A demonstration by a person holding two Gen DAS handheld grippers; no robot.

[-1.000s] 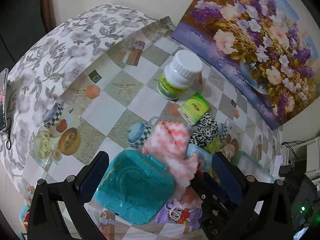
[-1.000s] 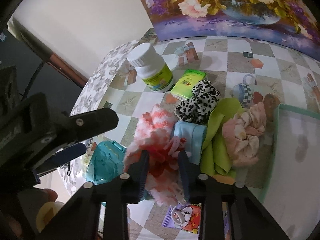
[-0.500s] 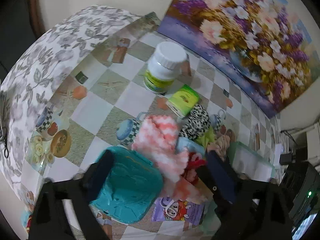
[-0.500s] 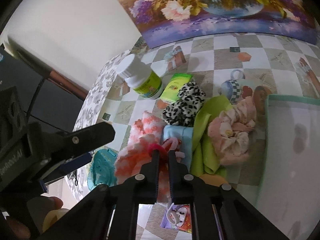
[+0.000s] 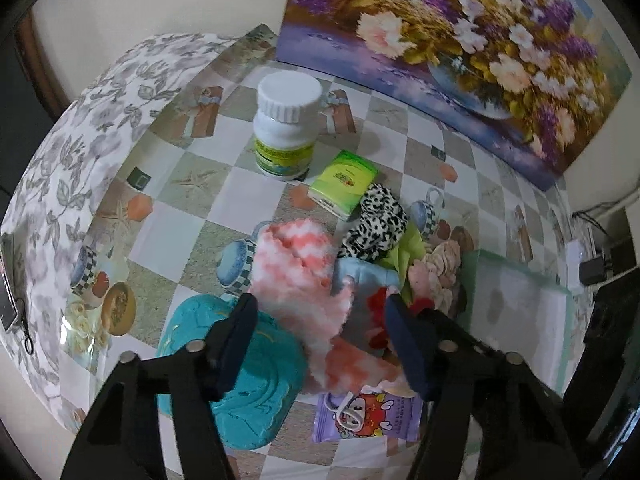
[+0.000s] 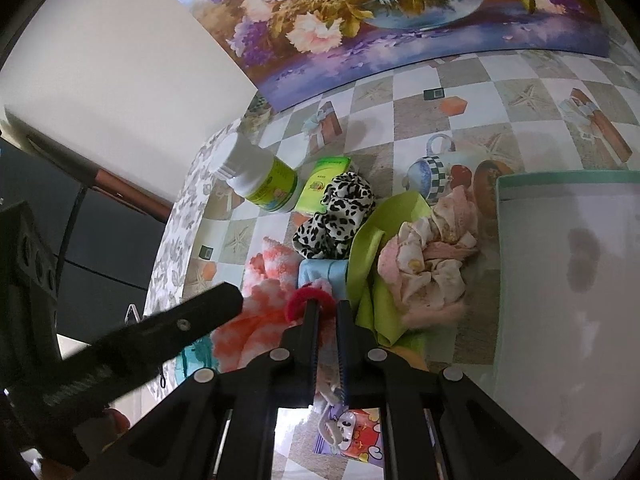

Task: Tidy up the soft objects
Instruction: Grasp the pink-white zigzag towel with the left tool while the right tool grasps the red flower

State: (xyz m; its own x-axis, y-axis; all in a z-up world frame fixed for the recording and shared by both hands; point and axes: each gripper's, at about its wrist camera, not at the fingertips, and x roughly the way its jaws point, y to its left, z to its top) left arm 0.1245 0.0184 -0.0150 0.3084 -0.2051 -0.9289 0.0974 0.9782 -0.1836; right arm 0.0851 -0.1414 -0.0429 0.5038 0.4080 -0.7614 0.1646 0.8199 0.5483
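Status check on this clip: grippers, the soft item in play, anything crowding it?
Right gripper shut on red scrunchie. Left gripper open, hovering over pink sock. Scrunchie lies in the soft pile; blue cloth and green cloth crowd it.

Before you: bottle (image 5: 287,128) rearmost on the worktop (image 5: 192,208), packet (image 5: 343,182) beside it, soft pile (image 5: 360,256) nearer, tray (image 5: 520,320) right.

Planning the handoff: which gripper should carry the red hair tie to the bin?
Right. The right gripper is shut on the red hair tie, with the mint-rimmed bin on its right. The left gripper is open over the pink-and-white fluffy sock, holding nothing.
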